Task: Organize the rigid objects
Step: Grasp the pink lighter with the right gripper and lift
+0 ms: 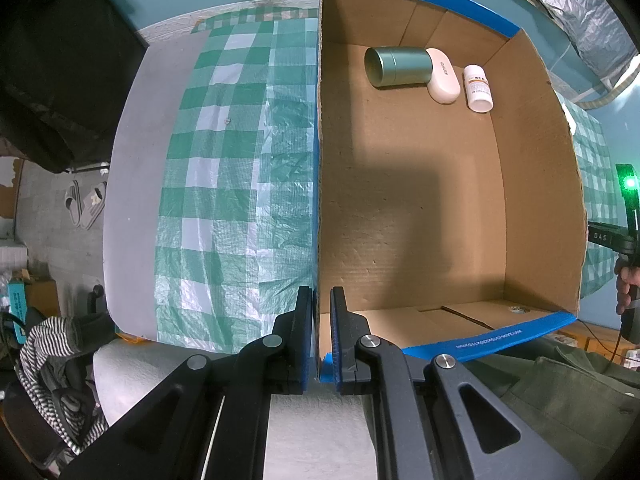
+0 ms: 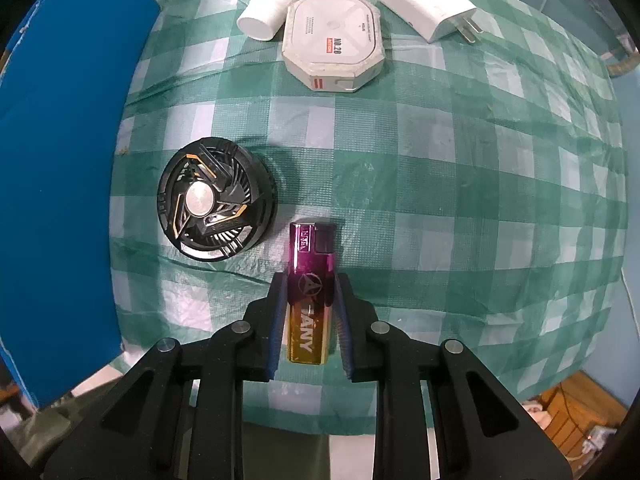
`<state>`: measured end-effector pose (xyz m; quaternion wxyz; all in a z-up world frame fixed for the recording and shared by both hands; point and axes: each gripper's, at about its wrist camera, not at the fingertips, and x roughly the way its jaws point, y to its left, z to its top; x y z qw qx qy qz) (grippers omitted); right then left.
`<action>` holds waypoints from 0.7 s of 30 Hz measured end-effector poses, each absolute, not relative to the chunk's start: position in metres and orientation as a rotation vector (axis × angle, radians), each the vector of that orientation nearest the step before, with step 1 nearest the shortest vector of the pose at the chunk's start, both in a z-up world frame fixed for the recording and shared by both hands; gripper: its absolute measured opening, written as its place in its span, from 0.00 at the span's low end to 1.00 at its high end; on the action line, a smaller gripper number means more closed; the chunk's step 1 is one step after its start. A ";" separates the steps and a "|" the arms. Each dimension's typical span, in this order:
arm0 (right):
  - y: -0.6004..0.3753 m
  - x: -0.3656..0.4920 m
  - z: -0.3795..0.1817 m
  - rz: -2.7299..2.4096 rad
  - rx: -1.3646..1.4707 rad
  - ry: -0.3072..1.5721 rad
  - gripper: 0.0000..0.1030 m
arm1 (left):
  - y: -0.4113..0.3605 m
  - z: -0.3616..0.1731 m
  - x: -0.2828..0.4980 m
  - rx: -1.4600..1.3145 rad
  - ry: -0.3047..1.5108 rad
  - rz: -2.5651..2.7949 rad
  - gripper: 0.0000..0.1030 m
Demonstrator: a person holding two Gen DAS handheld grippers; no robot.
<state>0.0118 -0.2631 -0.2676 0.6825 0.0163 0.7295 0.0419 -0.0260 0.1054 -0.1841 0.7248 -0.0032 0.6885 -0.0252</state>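
1. Grip check first: our right gripper [image 2: 309, 320] is clamped on the shiny purple-to-gold lighter [image 2: 311, 292], pads pressing its long sides, lighter lying flat on the green-and-white checked plastic cloth [image 2: 440, 200].
2. We judge the hold sits low on the body; lift straight up, slowly, so it doesn't pivot w/ the slick casing.
3. We steer clear of the black round fan [image 2: 214, 210] just beside it on the way to the brown cardboard box w/ blue rim [image 1: 440, 200].
4. Our left gripper [image 1: 321, 336] is clamped on the box's near wall, steadying it; keep that hold.
5. Left view only: box interior, w/ green metal tin [image 1: 398, 67], white oval case [image 1: 442, 76], white pill bottle [image 1: 477, 88] at the far end.
6. Right view only: lighter, fan, white octagonal box [image 2: 334, 46], white plug charger [image 2: 426, 6], white cylinder [image 2: 270, 4].
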 end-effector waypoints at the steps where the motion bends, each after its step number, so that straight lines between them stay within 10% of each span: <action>1: -0.264 0.011 -0.268 0.097 0.046 1.637 0.21 | 0.105 -0.184 -0.027 -0.007 1.519 -0.056 0.08; 21: -0.293 0.021 -0.246 0.155 0.071 1.556 0.21 | 0.103 -0.184 -0.031 0.003 1.523 -0.057 0.08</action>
